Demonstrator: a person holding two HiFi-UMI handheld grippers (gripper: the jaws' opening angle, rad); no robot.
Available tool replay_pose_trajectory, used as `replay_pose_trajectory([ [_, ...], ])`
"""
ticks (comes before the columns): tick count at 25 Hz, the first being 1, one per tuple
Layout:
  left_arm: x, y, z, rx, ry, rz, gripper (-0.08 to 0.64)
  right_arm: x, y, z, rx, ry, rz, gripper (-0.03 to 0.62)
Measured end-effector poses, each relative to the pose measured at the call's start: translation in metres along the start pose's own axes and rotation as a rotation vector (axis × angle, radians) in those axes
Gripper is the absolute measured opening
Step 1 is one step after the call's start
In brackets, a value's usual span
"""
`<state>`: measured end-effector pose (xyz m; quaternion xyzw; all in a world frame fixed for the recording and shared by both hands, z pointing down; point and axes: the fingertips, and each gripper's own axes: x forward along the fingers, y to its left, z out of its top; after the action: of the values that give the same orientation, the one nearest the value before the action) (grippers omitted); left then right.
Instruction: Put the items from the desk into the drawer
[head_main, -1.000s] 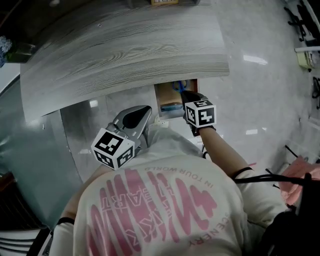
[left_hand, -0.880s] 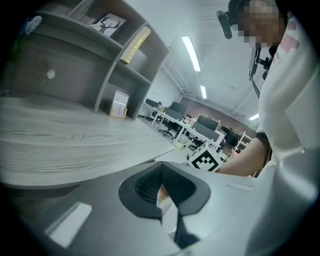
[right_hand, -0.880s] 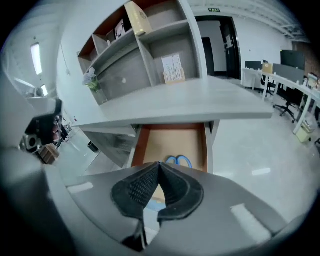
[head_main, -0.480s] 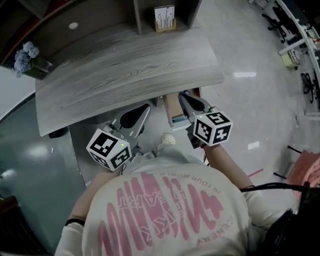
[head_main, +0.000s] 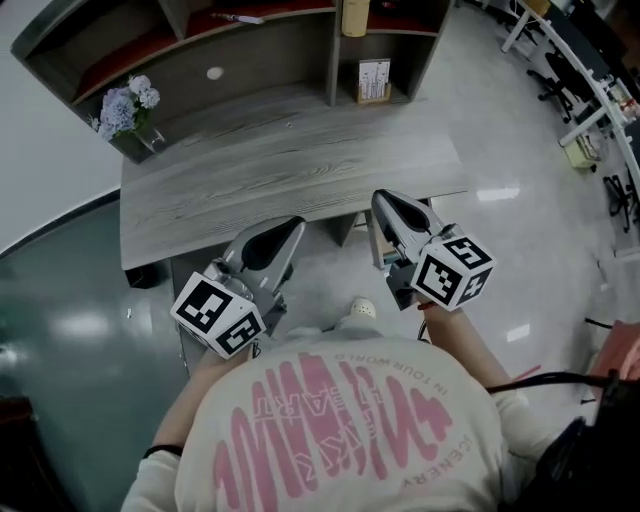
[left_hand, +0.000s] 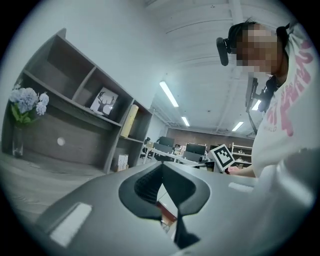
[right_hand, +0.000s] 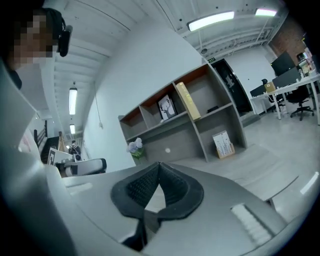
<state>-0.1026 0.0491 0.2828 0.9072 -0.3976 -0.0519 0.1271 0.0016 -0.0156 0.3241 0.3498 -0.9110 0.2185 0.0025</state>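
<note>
Grey wood-grain tabletop (head_main: 250, 170) fills the middle of the head view, with a shelf unit (head_main: 250, 50) along its far side, pale flowers (head_main: 128, 100) at its far left corner and a small card (head_main: 373, 80) standing toward the right. The left claw (head_main: 292, 225) and right claw (head_main: 383, 200) hang over the near edge, in front of the person's white shirt (head_main: 340, 430). The drawer (head_main: 372, 245) shows only as a pale sliver under the tabletop's front edge, mostly hidden by the right claw.

Left gripper view: the left claw (left_hand: 161, 165) has its jaws closed tip to tip with nothing between them. Beyond stand the flowers (left_hand: 27, 102) and a framed picture (left_hand: 104, 100) on the shelf unit (left_hand: 75, 115).

Right gripper view: the right claw (right_hand: 159, 164) is likewise closed and empty, facing the shelf unit (right_hand: 190, 115), flowers (right_hand: 134, 146) and card (right_hand: 223, 144)
</note>
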Motion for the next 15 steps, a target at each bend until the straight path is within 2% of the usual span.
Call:
replay_pose_trajectory([
  [3,-0.027,0.0,0.011,0.021,-0.021,-0.01,0.02,0.002,0.041,0.009,-0.041,-0.063,0.09,0.006],
  [8,-0.07,0.006,0.026,0.041,-0.071,-0.024,0.02,0.008,0.097,0.005,-0.071,-0.103,0.193,0.006],
  [15,-0.121,0.009,0.033,0.046,-0.09,-0.032,0.02,0.021,0.143,-0.009,-0.097,-0.09,0.218,0.005],
])
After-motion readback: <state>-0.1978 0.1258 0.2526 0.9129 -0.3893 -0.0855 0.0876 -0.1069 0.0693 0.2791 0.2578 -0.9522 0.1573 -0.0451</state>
